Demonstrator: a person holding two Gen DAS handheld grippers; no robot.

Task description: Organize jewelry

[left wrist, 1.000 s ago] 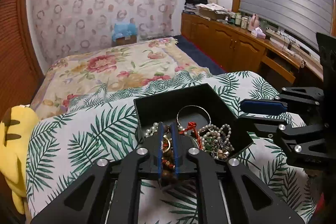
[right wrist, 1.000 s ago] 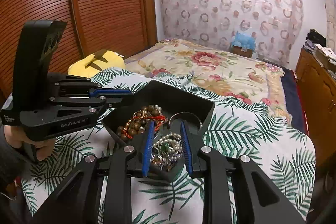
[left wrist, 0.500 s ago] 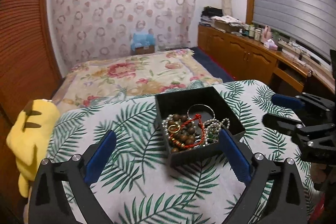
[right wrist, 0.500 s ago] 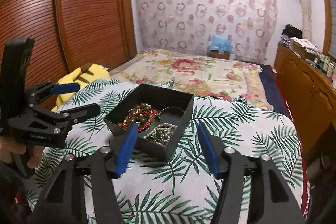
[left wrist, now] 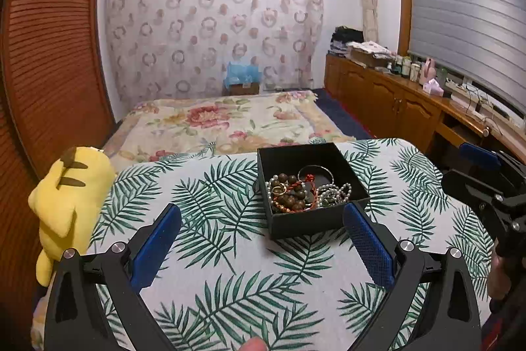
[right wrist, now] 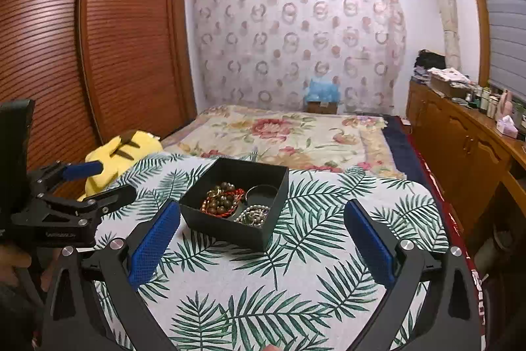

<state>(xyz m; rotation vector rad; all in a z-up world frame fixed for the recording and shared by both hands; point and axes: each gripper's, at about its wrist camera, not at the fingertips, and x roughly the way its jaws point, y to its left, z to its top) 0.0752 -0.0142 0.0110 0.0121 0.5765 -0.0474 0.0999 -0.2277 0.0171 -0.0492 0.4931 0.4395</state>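
Observation:
A black open box [left wrist: 309,224] stands on the palm-leaf cloth; it also shows in the right wrist view [right wrist: 230,231]. It holds a brown bead bracelet with red cord [left wrist: 292,193], a pearl strand [left wrist: 335,190] and a silver bangle [left wrist: 315,168]. My left gripper [left wrist: 263,239] is open and empty, drawn back with the box between and beyond its blue pads. My right gripper [right wrist: 263,239] is open and empty, likewise back from the box. Each gripper shows at the edge of the other's view.
A yellow plush toy [left wrist: 69,199] lies at the left edge of the cloth. A bed with a floral cover [left wrist: 230,120] is behind. Wooden cabinets [left wrist: 394,107] run along the right and a wooden wardrobe [right wrist: 98,55] along the left.
Both grippers have opened wide and pulled back up away from the box. One second ago both were nearly shut inside the box on jewelry; the jewelry now lies in the box.

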